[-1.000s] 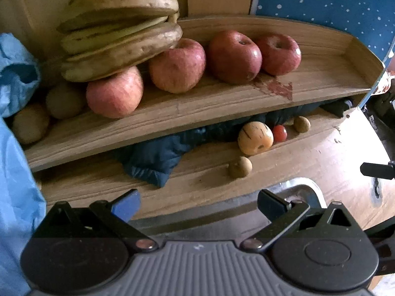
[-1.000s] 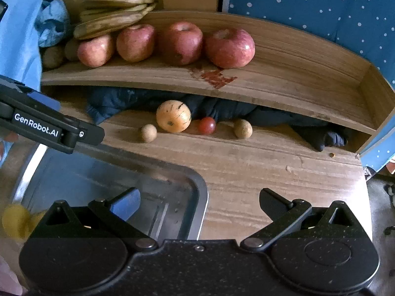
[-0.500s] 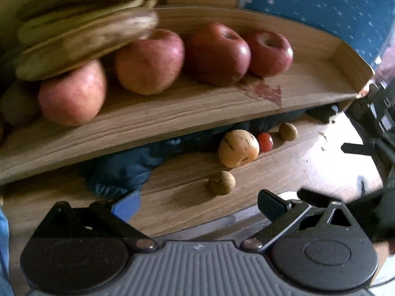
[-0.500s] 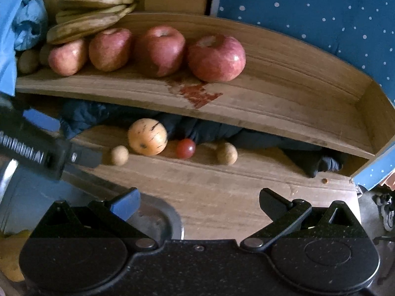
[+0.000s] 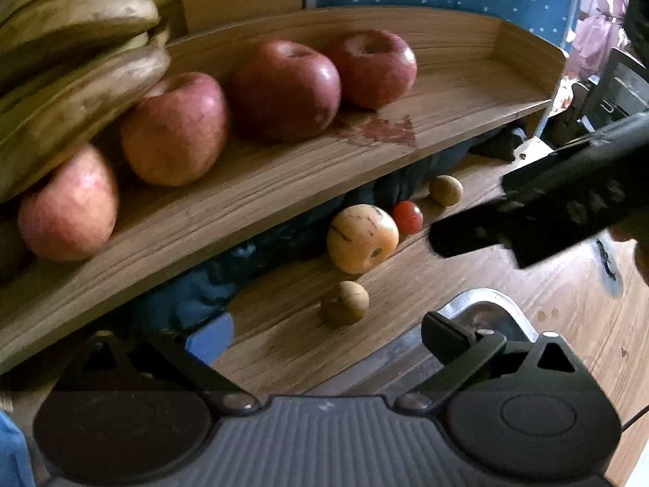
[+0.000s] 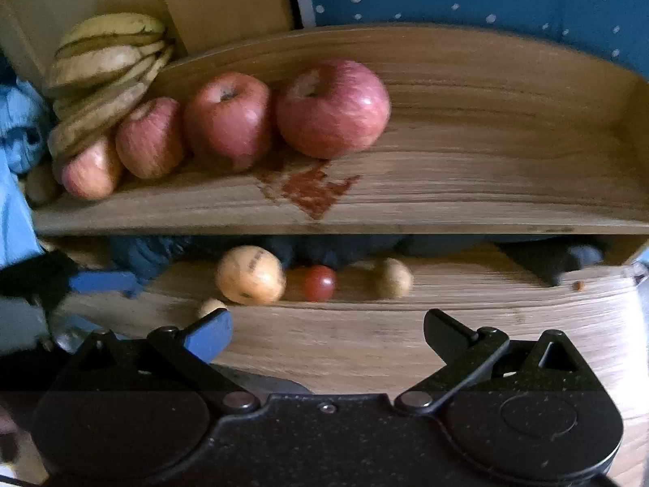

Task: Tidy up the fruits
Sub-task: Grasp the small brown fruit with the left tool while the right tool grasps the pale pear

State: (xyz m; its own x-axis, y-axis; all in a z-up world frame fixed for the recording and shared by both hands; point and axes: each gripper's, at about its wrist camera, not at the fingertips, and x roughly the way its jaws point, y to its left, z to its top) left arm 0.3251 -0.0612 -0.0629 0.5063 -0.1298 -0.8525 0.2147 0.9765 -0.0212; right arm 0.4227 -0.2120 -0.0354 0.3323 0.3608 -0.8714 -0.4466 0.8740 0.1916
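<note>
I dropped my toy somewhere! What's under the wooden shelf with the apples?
Under the wooden shelf: a dark blue cloth, a yellowish round fruit, a cherry tomato and two small brown fruits. Farther back is shadowed, hidden.

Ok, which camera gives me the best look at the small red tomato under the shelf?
The right wrist view: the small red tomato sits near centre, whole, between the yellowish round fruit and a small brown fruit. In the left wrist view it is smaller and partly hidden behind the yellowish fruit.
</note>
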